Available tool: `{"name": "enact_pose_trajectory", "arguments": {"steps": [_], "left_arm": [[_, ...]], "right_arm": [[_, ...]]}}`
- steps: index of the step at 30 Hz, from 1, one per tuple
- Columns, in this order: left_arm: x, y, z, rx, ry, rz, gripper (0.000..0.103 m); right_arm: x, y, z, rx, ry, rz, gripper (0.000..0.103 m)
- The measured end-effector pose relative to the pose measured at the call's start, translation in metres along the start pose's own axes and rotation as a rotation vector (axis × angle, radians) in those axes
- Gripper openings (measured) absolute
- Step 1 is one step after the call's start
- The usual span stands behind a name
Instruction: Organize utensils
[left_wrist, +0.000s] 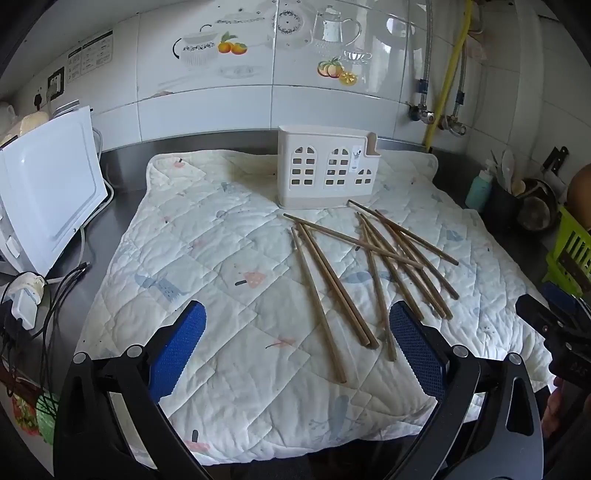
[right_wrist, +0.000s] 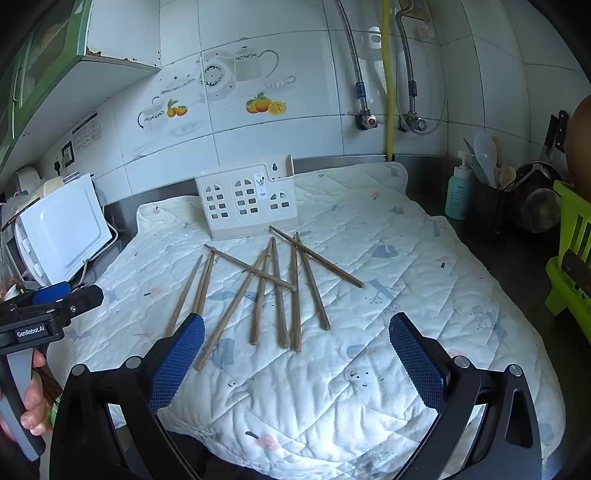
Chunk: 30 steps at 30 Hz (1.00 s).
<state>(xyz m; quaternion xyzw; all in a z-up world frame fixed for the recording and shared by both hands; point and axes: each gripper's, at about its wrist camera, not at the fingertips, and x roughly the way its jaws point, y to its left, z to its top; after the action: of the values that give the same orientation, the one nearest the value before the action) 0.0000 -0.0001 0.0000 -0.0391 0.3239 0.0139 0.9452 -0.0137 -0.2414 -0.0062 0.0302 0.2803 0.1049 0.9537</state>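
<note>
Firstly, left wrist view: left gripper (left_wrist: 297, 350) is spread wide, empty; chopsticks (left_wrist: 369, 269) are scattered before the holder (left_wrist: 327, 171), bare quilted mat (left_wrist: 207, 236) leftward. Right wrist view: right gripper (right_wrist: 297, 354) likewise wide, empty; "GenRobot.AI" is read on the other tool.

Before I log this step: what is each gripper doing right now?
Left gripper: open, holding nothing, above the quilted mat.
Right gripper: open, holding nothing; the chopsticks lie loose on the mat ahead.
</note>
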Motion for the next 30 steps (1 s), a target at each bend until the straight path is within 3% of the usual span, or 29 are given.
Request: {"name": "enact_pose_trajectory", "arguments": {"steps": [13, 30], "left_arm": [[-0.01, 0.007, 0.012, -0.001, -0.02, 0.016, 0.098], [-0.02, 0.007, -0.003, 0.048, -0.038, 0.015, 0.098]], "right_arm": [[0.0, 0.003, -0.002, -0.021, -0.012, -0.01, 0.097], [-0.004, 0.004, 0.003, -0.035, -0.02, -0.016, 0.097]]}}
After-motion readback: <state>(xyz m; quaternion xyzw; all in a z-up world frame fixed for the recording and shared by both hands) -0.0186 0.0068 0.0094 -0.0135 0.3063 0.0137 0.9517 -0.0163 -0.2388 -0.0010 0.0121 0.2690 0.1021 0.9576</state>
